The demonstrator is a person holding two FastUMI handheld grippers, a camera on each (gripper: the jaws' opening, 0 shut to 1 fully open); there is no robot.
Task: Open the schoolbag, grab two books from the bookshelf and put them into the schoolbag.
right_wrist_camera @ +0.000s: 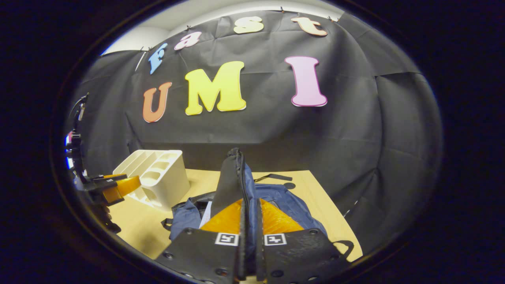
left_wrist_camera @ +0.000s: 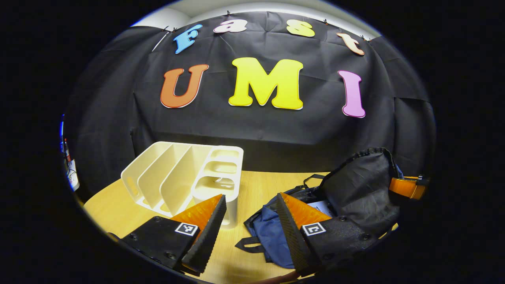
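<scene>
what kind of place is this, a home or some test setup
Probably a staged recording booth, not a home: black cloth wall hung behind a small wooden table, bearing just a white bookshelf and a schoolbag whose flap the right gripper pinches.

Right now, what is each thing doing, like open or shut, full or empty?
Dark blue and black fabric schoolbag: open, flap lifted upright.
Black flap of the schoolbag: pinched and held up by the right gripper.
White plastic bookshelf with dividers: upright on the wooden table, slots empty.
Left gripper: open, holding nothing.
White book: inside the schoolbag, partly hidden.
</scene>
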